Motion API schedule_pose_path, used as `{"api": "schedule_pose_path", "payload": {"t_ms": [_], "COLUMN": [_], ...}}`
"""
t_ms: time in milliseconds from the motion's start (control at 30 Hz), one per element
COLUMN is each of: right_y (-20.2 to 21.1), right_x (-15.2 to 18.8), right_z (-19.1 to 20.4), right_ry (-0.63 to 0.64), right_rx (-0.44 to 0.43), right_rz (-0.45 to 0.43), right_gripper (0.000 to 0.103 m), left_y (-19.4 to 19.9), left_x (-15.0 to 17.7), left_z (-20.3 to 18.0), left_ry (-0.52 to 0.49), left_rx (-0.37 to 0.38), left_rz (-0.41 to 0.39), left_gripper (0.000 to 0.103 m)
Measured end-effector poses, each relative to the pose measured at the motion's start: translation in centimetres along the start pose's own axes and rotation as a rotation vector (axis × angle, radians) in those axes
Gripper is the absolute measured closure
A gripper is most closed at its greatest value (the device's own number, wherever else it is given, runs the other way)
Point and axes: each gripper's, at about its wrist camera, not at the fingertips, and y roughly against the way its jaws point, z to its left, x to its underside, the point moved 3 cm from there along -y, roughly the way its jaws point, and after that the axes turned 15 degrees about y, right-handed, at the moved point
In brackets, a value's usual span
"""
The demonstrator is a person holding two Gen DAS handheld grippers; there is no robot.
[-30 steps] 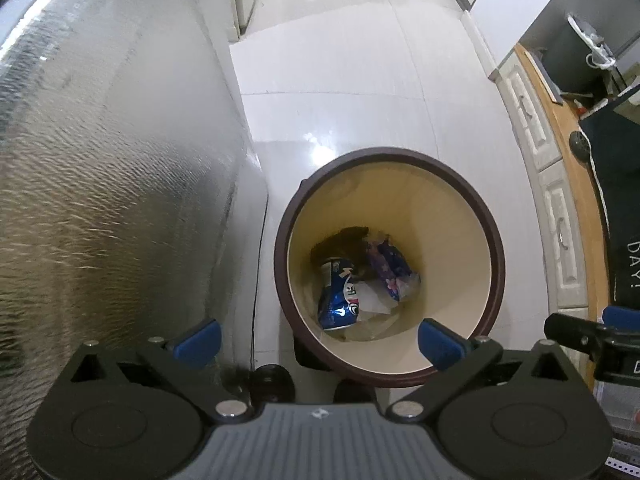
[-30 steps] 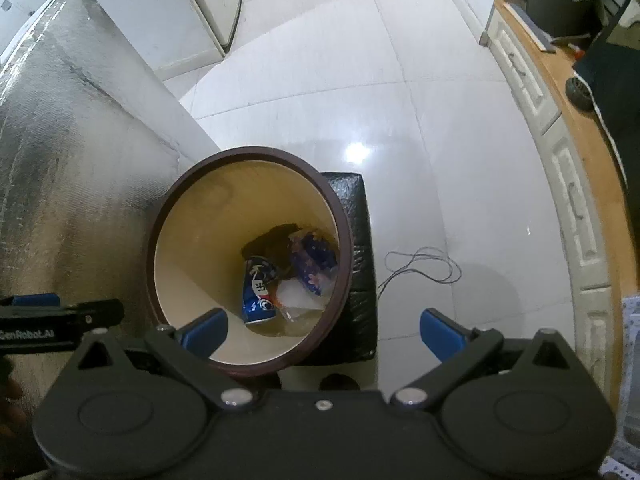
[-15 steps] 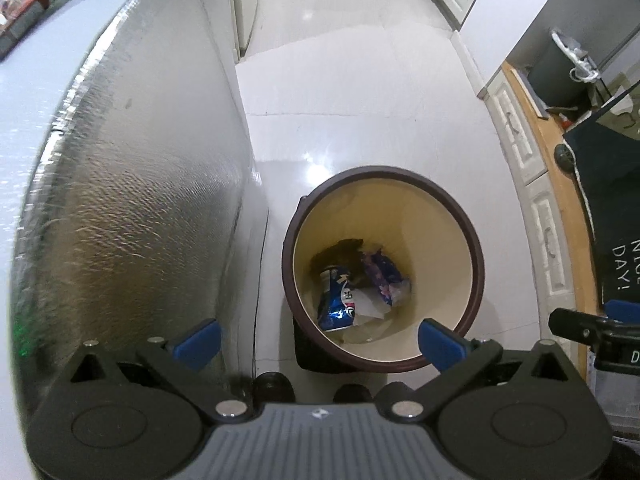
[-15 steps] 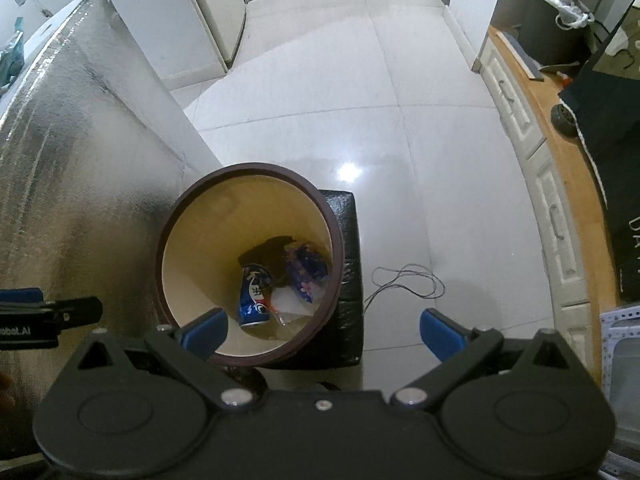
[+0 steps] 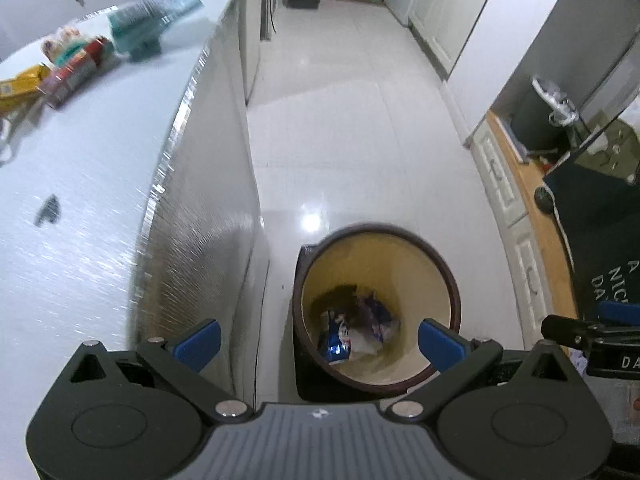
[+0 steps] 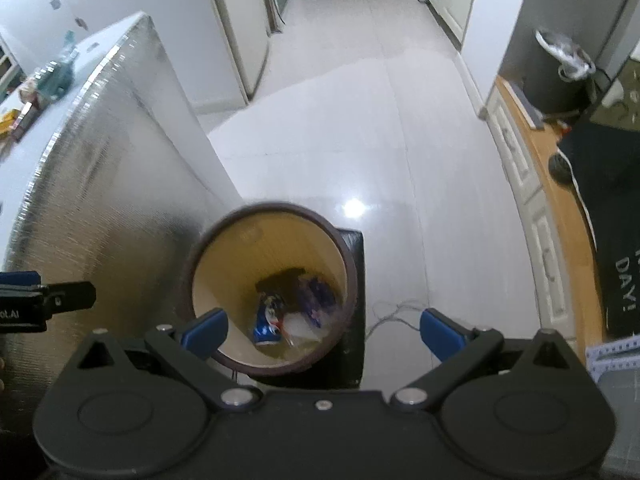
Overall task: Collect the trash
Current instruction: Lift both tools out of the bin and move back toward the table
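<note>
A round bin with a dark brown rim point(image 5: 454, 280) point(image 6: 350, 268) stands on the floor on a black base. Inside lie a crushed blue can point(image 5: 336, 338) point(image 6: 267, 322), a purple-blue wrapper point(image 5: 378, 312) point(image 6: 316, 300) and white paper. My left gripper point(image 5: 318, 342) is open and empty, high above the bin's near left edge. My right gripper point(image 6: 324, 330) is also open and empty, above the bin's near right side. On the white tabletop point(image 5: 80, 184) lie a teal packet point(image 5: 150, 26), a red wrapper point(image 5: 74, 76) and a yellow packet point(image 5: 20, 86).
The table's silver foil side point(image 5: 208, 240) point(image 6: 104, 216) drops to the floor left of the bin. A white tiled floor point(image 5: 352, 128) runs ahead. A wooden cabinet point(image 5: 528, 208) and a dark bin with a white bag point(image 6: 560, 68) stand at right. A thin cable point(image 6: 396, 312) lies by the base.
Both grippers have risen and tilted up, so the bin looks smaller and lower. The tabletop with its packets has come into the left wrist view.
</note>
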Motion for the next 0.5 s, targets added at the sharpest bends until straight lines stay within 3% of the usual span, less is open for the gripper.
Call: {"api": "schedule_pose_path", "payload": {"t_ms": [500], "right_y": [5.3], "right_x": [-5.7], "right_z": [4.9], "right_ry": [0.083], "right_rx": [-0.014], "right_rz": [-0.181], "right_gripper": [0.0], "left_y": [8.0], "left_x": [-3.8], "left_z": [5.9], "left_ry": [0.109], "left_rx": [0.029], "left_rz": [-0.189], "left_gripper": [0.0]}}
